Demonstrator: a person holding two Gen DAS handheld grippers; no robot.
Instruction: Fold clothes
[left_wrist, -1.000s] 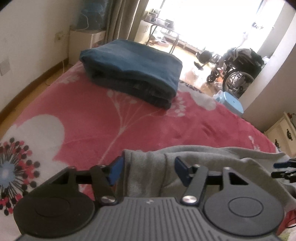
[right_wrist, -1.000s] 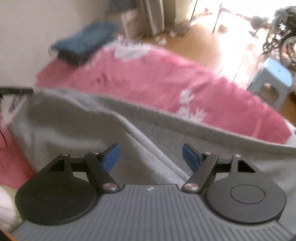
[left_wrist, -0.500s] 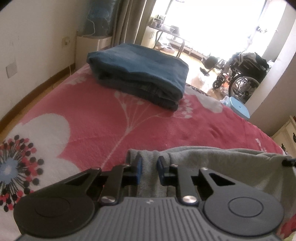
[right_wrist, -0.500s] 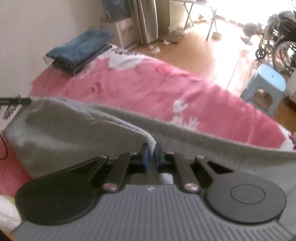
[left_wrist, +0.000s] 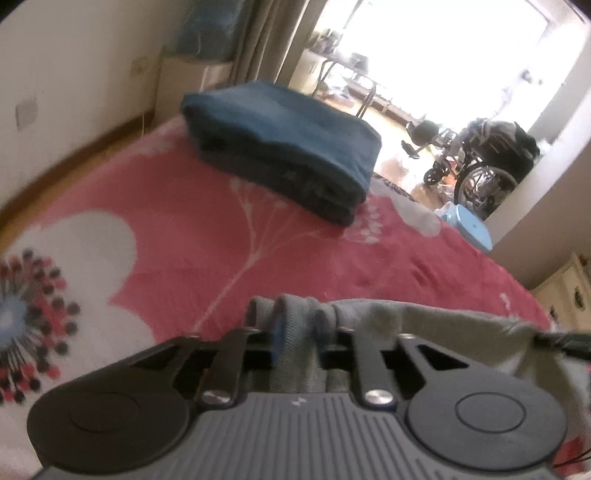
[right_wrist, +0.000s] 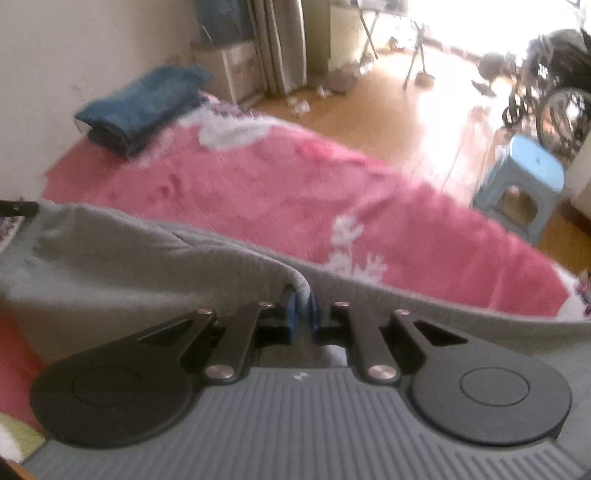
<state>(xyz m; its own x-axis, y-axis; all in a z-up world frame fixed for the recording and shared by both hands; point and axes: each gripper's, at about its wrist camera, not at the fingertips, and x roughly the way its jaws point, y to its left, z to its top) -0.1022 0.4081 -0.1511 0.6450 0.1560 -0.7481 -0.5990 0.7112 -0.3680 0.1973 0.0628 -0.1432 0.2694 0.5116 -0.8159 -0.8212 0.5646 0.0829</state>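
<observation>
Both claws have hold of the same grey sweater (right_wrist: 122, 266), each at a different spot along its edge, and that looks like the reason it hangs taut between them instead of lying slack on the bed (left_wrist: 295, 258). The left claw (left_wrist: 297, 334) has a bunched ribbed piece, likely a cuff or hem, wedged between its blue pads; the jaws are easing apart, yet the cloth fills the gap and the pads press on it. The right claw (right_wrist: 302, 314) is nearly closed, pinching a thin ridge of the grey knit, its jaws also easing apart slightly with the fabric between them. Both pictures are soft with blur, so the exact seam each one holds is hard to tell.

Holding two points on one edge would let the person lift and lay the sweater over in a straight fold, I'd guess. The rest of it drapes across the near part of the pink floral bedspread.

At the far corner of the bed sits a stack of folded dark blue clothes (left_wrist: 288, 147), well apart from the sweater, probably the finished pile. A light blue stool (right_wrist: 524, 184) stands on the floor beside the bed.
</observation>
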